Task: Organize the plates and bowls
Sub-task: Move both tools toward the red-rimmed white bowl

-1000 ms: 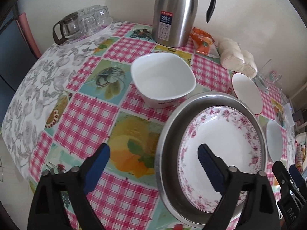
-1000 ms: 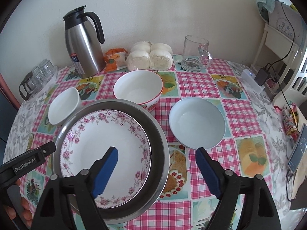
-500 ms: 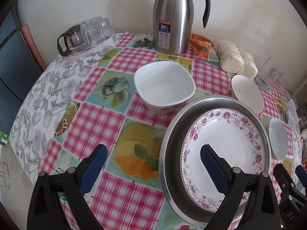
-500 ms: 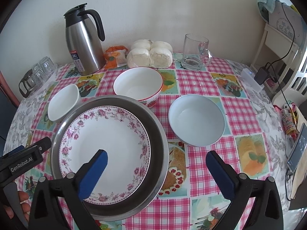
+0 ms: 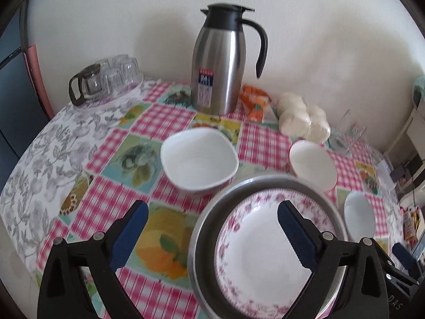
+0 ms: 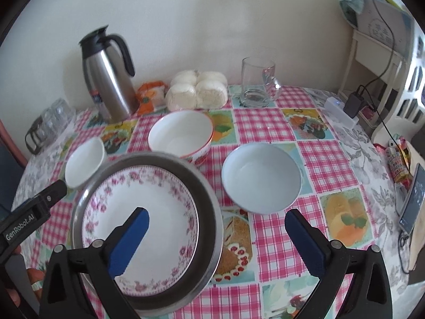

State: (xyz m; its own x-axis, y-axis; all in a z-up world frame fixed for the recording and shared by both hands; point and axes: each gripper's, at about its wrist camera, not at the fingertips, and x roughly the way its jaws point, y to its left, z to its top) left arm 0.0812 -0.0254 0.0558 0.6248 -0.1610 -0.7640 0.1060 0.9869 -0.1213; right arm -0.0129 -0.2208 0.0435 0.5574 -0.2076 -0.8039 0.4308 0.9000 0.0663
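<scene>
A pink-flowered plate (image 5: 255,252) (image 6: 170,207) lies inside a wide steel basin (image 5: 202,228) (image 6: 209,199) near the table's front. Behind it stand a white squarish bowl (image 5: 199,159) (image 6: 85,162) and a red-rimmed white bowl (image 5: 310,164) (image 6: 180,133). A pale blue bowl (image 5: 360,216) (image 6: 261,176) sits to the basin's right. My left gripper (image 5: 212,212) hangs open above the basin's left rim. My right gripper (image 6: 216,216) hangs open over its right rim, its jaws as wide as they go. Nothing is between either pair of fingers.
A steel thermos jug (image 5: 217,71) (image 6: 109,79), an orange packet (image 5: 255,101) and bagged white buns (image 6: 198,90) line the back wall. Upturned glasses (image 5: 106,82) sit on a tray at far left, a glass mug (image 6: 257,82) at back right. A phone (image 6: 413,199) lies at the right edge.
My right gripper's jaws have spread wider. My left gripper has risen and tipped upward, so the basin sits lower in its view and more of the wall shows. The dishes have not moved.
</scene>
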